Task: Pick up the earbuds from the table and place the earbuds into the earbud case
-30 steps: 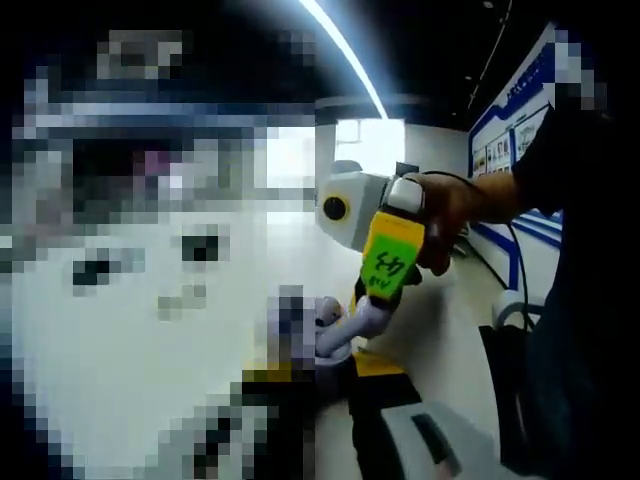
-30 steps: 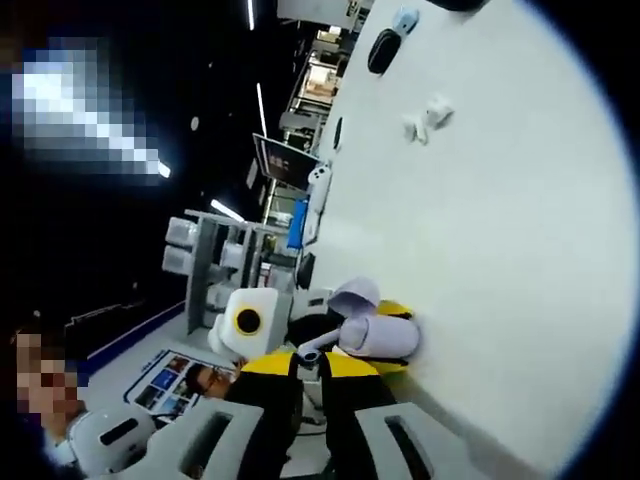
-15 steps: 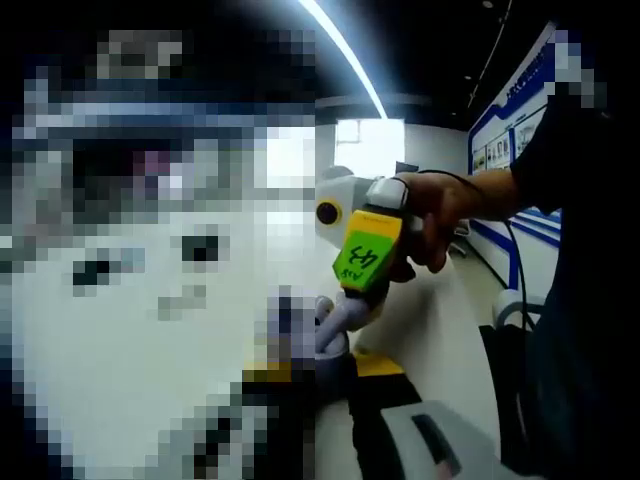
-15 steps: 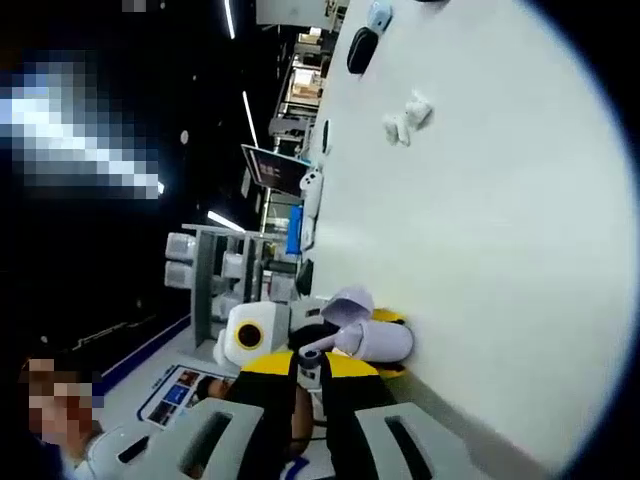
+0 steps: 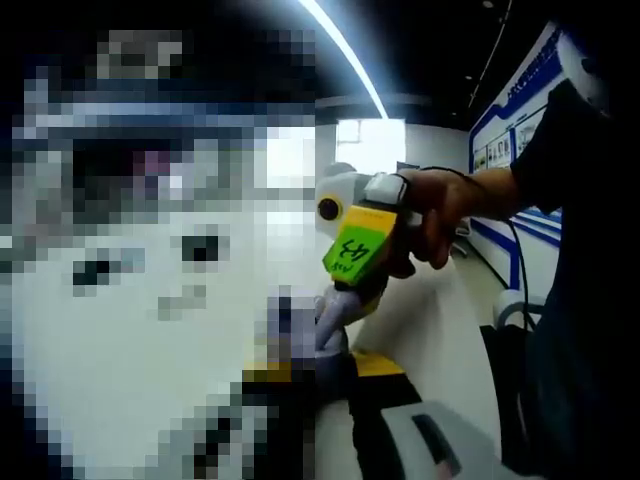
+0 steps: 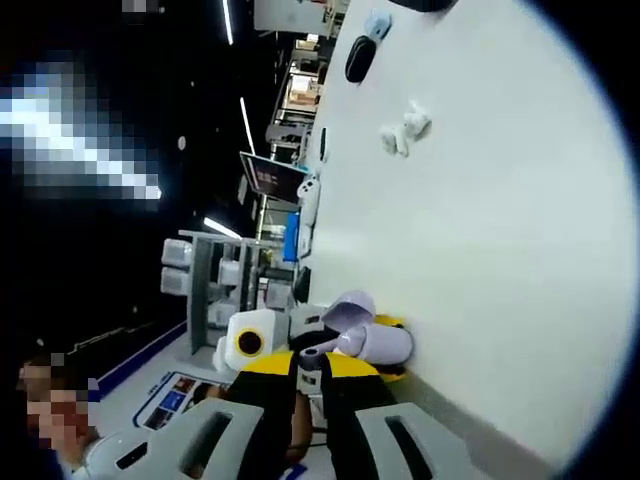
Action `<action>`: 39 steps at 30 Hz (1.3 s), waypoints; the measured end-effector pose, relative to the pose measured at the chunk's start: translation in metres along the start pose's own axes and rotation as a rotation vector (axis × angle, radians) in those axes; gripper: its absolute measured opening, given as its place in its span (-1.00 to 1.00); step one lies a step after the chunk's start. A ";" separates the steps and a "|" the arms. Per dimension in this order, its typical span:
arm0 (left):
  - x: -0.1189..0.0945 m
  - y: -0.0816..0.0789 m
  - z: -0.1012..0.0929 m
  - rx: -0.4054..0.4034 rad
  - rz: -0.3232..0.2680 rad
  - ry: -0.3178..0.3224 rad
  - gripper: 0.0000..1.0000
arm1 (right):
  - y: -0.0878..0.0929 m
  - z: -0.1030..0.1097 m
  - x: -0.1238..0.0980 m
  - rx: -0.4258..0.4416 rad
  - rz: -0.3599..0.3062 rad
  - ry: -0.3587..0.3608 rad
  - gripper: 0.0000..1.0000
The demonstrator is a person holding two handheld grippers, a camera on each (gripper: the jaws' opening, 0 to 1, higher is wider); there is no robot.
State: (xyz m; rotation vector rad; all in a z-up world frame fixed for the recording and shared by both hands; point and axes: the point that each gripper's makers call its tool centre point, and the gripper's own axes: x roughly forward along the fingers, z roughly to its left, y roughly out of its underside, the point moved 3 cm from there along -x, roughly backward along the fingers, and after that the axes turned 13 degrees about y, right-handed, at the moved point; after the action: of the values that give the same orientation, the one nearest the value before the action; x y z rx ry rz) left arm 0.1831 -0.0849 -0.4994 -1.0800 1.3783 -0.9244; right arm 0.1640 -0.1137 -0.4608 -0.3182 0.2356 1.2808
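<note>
A lavender earbud case [image 6: 382, 343] stands open, its lid [image 6: 350, 303] raised, at the near edge of the white table [image 6: 500, 250]. My left gripper [image 6: 394, 346] is shut on it, a yellow pad on each side. My right gripper [image 6: 308, 364] is shut on a small lavender earbud [image 6: 309, 352], held just beside the open case. In the left gripper view the case [image 5: 330, 335] sits between my left gripper's [image 5: 322, 362] jaws. A hand brings the right gripper [image 5: 340, 300], yellow with a green label, down so its tip reaches the case.
Two small white pieces [image 6: 404, 134] lie together farther out on the table. A black mouse [image 6: 358, 58] and a pale blue object [image 6: 378, 22] sit at its far end. Shelves and a monitor [image 6: 268, 178] stand beyond the table's edge. A person's dark sleeve [image 5: 570, 300] is at the right.
The right gripper has swung left and tilted, closing in on the case with the earbud. The left gripper and case have stayed in place.
</note>
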 end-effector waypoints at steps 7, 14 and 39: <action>0.000 0.000 0.000 0.016 0.003 -0.007 -0.61 | -0.002 0.001 -0.003 0.075 -0.087 0.054 -0.81; 0.001 0.000 -0.001 0.018 0.003 -0.001 -0.61 | -0.001 0.005 -0.004 0.097 -0.113 0.067 -0.80; 0.001 -0.002 0.002 0.007 0.005 -0.002 -0.62 | 0.010 0.008 -0.022 -0.338 -0.161 0.173 -0.82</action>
State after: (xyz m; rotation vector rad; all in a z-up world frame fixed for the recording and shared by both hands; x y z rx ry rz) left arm 0.1854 -0.0868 -0.4977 -1.0714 1.3750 -0.9236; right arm 0.1483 -0.1279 -0.4472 -0.7244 0.1355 1.1318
